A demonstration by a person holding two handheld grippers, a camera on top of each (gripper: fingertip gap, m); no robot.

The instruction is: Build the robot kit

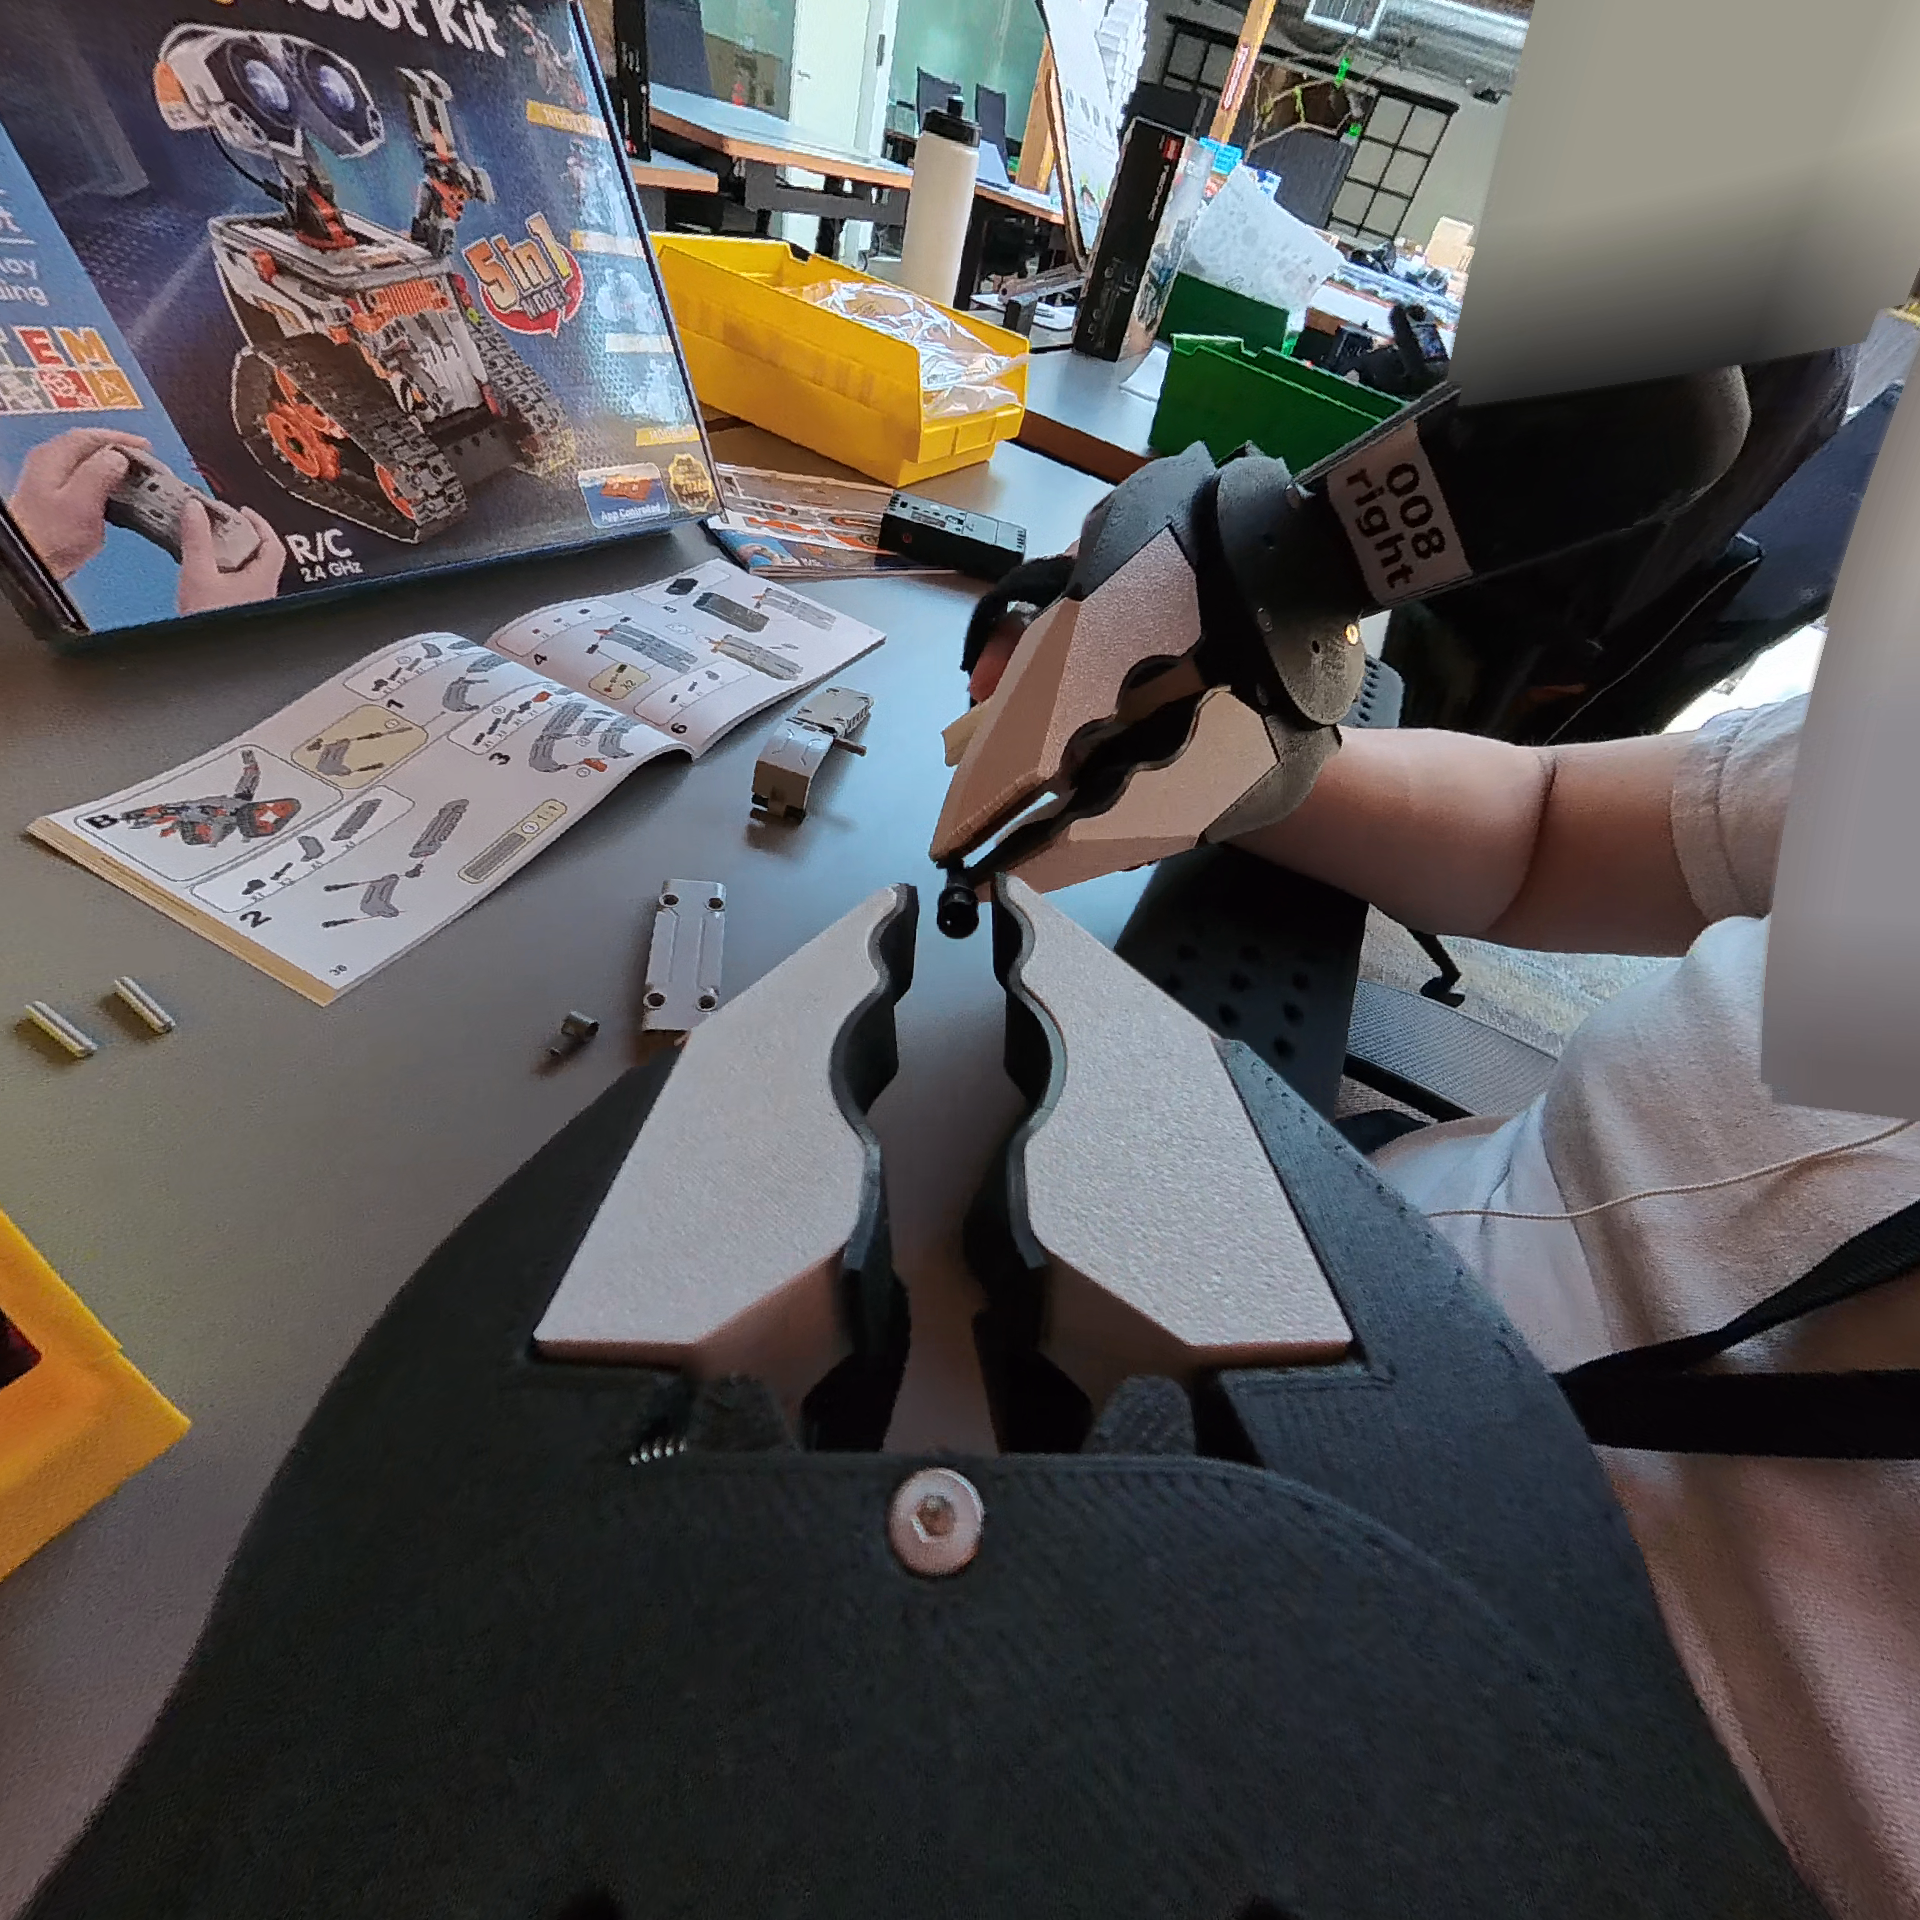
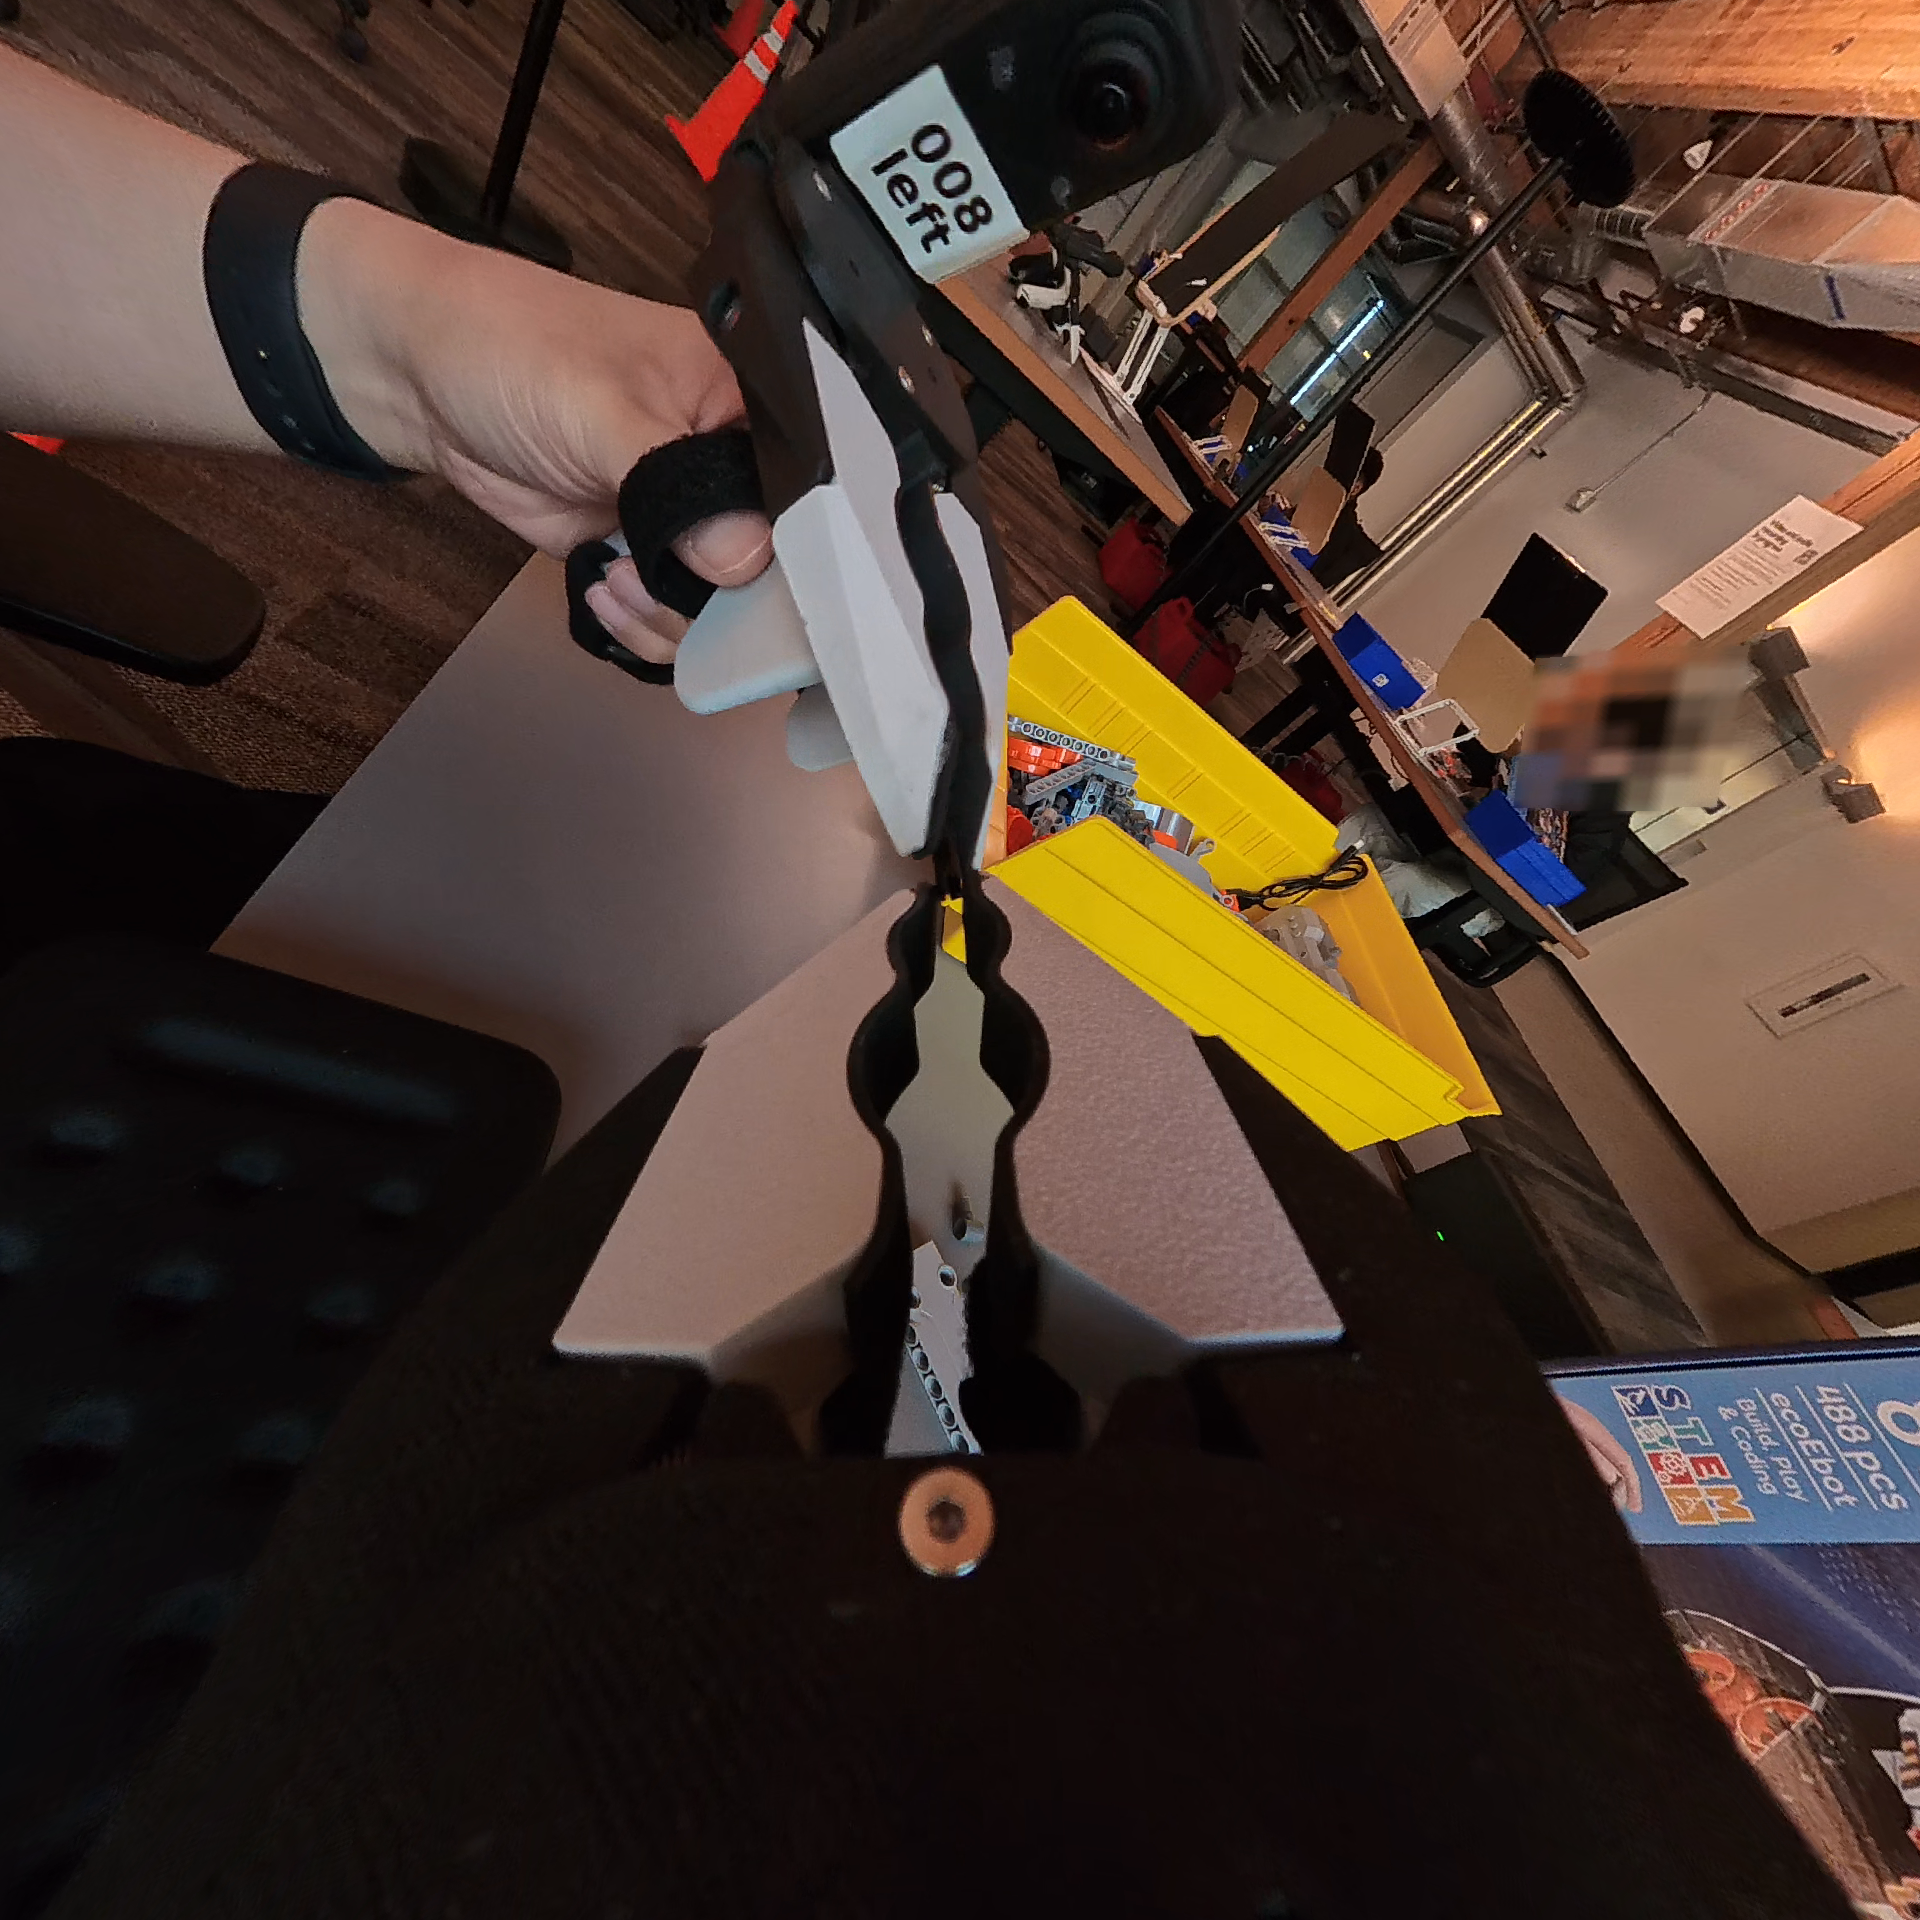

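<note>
left gripper (image 1: 954, 902) is seen parted just beside a small black pin (image 1: 957, 906), grip apparently not made. right gripper (image 1: 961, 862) is clamped on that pin, tilted down from the right. the pin, held above the table (image 1: 312, 1143) right of the open booklet (image 1: 457, 758), could be dropped if misaligned.
</note>
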